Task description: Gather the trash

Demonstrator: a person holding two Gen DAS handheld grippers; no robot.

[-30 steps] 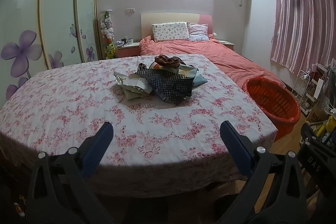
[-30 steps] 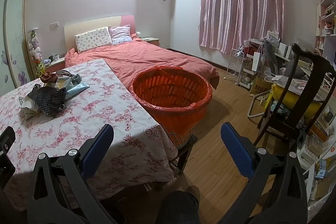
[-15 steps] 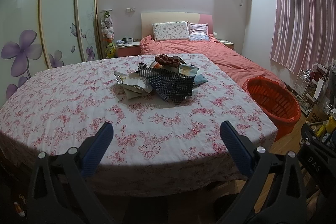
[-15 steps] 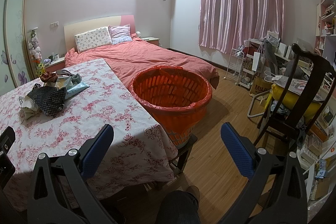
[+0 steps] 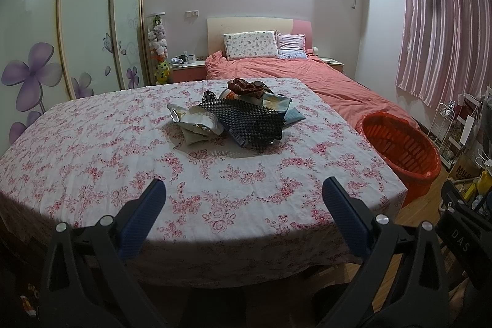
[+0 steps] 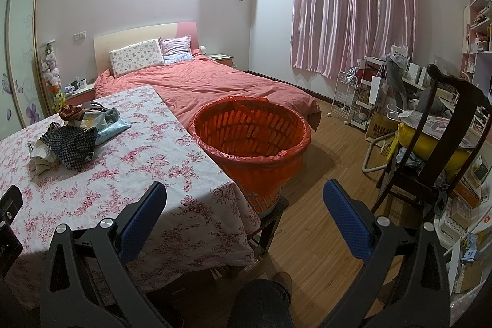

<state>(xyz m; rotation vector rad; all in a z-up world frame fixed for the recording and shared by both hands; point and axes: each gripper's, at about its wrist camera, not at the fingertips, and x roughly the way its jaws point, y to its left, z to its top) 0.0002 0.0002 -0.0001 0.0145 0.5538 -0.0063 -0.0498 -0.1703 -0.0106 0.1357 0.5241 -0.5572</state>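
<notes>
Both the left gripper (image 5: 243, 199) and the right gripper (image 6: 244, 200) stand with their blue-padded fingers spread wide, holding and touching nothing. The trash pile (image 5: 233, 116) of wrappers lies on the floral-clothed table (image 5: 92, 149), well ahead of the left gripper's fingers. The red-lined basket (image 6: 250, 140) stands just beside the table's edge, ahead of the right gripper.

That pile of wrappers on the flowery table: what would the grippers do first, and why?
Probably the left gripper should reach forward to the wrapper pile. Both grippers are open and empty, the pile lies untouched mid-table straight ahead of the left one, and the orange basket waits beside the table.
</notes>
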